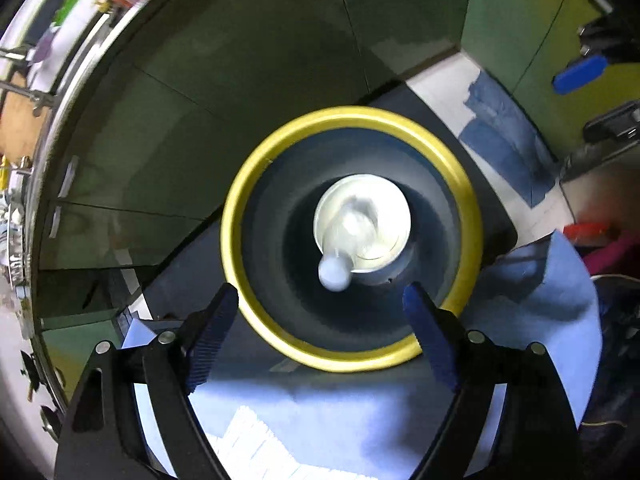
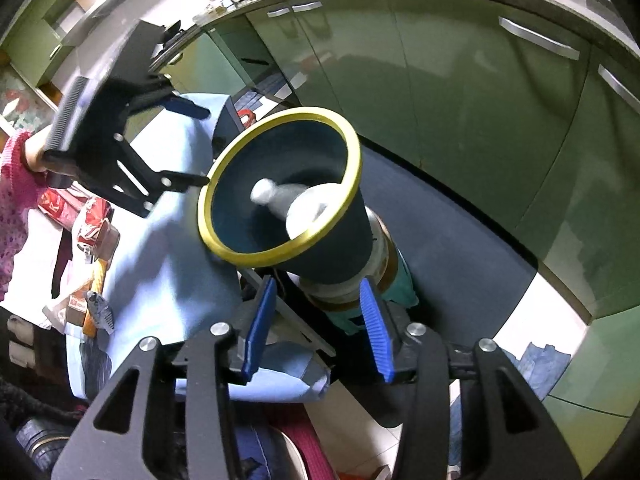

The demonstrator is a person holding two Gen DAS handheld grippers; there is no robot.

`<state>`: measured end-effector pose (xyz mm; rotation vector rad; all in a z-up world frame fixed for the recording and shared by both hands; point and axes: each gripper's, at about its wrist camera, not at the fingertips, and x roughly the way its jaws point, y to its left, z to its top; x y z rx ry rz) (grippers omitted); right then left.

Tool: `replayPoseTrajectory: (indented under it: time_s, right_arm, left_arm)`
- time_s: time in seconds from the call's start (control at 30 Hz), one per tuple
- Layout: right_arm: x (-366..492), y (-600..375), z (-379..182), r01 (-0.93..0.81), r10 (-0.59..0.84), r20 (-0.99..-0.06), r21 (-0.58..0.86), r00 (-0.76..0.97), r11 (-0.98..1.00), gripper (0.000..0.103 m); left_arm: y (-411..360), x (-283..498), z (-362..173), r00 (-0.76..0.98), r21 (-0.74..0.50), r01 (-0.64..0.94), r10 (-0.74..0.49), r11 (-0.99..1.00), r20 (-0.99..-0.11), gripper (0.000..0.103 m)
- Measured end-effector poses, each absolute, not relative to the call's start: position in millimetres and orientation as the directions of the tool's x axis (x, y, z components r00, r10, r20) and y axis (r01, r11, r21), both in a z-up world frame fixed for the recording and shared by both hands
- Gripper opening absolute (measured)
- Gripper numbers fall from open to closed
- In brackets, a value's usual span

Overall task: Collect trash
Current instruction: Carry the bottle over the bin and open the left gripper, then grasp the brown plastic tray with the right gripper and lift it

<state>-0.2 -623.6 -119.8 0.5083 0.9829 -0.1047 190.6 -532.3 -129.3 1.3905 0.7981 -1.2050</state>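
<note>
The bin (image 1: 352, 360) is a dark, cone-shaped tub with a bright yellow rim, and inside it lies a pale plastic bottle (image 1: 352, 232) with a round whitish cap, resting against a light disc at the bottom; motion blur softens its details. My left jaws (image 1: 320, 308) hang spread wide and empty just above the near edge of the rim, so the bottle sits beyond and between my fingers (image 1: 216, 332) without touching them. From my right side the bin (image 2: 324, 248) tilts its mouth to the left, the bottle (image 2: 280, 200) poking toward the opening. My right jaws (image 2: 316, 320) bracket the narrow lower part of the stand under the bin; I cannot tell whether they press it. A blue cloth (image 2: 160, 248) lies to the left.
</note>
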Motion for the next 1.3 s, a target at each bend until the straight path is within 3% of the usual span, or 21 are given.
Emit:
replayPoseTrajectory:
  time_s: [0.3,0.57,0.77,1.0,1.13,1.3]
  right_arm:
    - [36.3,-577.0,-105.8,0.193,0.173,-0.829,0.317,0.532,0.929,0.042]
    - [115.4,-471.7,-87.0,-0.093,0.276,-0.83,0.265,0.484,0.96,0.041]
    - [185.2,-385.6,-71.6,-0.298,0.363,-0.824,0.249,0.434,0.922,0.018]
    - [247.9,-313.2,-82.2,-0.443,0.329,-0.873,0.15,0.36,0.884,0.017]
    - [266.7,-296.0,-92.5,-0.483,0.295,-0.893,0.104,0.34,0.869,0.017]
    - [280.5,-295.8,-103.2,-0.492,0.277,-0.91,0.097,0.309,0.865,0.017]
  left_arm:
    - [-404.7,213.5,-33.4,0.276,0.244,0.961,-0.388,0.13,-0.879,0.093]
    - [-227.9,223.1,18.8,0.458,0.17,0.822,-0.456,0.543,-0.763,0.098]
    - [-103.1,208.9,12.3,0.634,0.172,0.632,-0.378,0.755,-0.674,0.098]
    - [-2.9,218.0,-19.0,0.713,0.037,0.446,-0.33,0.894,-0.619,0.098]
    - [32.5,244.8,-41.9,0.769,0.007,0.324,-0.259,0.946,-0.584,0.098]
    - [68.1,279.4,-68.5,0.79,-0.082,0.254,-0.255,0.964,-0.557,0.098]
